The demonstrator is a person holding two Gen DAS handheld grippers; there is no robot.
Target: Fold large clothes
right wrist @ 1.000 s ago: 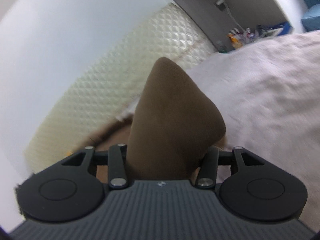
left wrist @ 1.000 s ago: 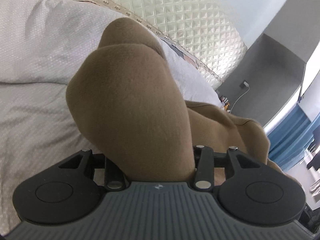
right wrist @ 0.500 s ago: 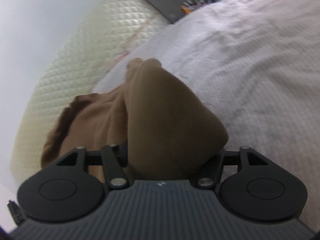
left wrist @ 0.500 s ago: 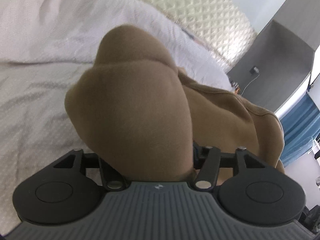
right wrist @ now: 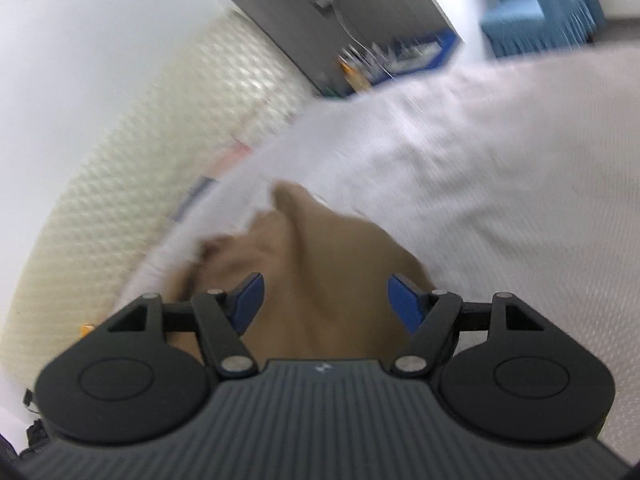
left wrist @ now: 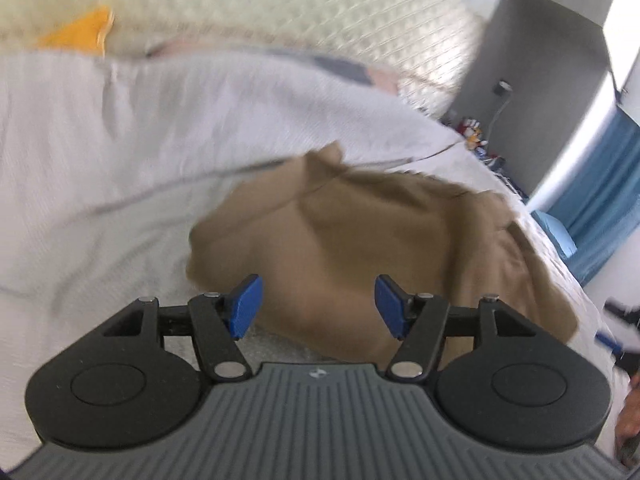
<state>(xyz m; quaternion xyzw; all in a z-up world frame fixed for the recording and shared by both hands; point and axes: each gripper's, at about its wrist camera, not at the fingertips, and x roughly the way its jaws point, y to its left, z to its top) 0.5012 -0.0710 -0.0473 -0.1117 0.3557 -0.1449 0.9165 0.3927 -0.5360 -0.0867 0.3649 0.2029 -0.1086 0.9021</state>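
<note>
Jaws of the left gripper (left wrist: 317, 306) are seen opening, nothing pinched; the right gripper (right wrist: 323, 304) is spread wide, nothing held. Beyond both, the garment (left wrist: 360, 248) is laid crumpled on the bed (left wrist: 120, 152); farther off, the quilted headboard (left wrist: 320, 12) is blurred.

My left gripper (left wrist: 316, 304) is opening, nothing pinched between its blue pads (left wrist: 244, 306); my right gripper (right wrist: 326, 304) stands spread, pads bare.

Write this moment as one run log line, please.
left gripper: opening, empty | right gripper: open, empty | brown garment: released, lying on white bedcover
</note>
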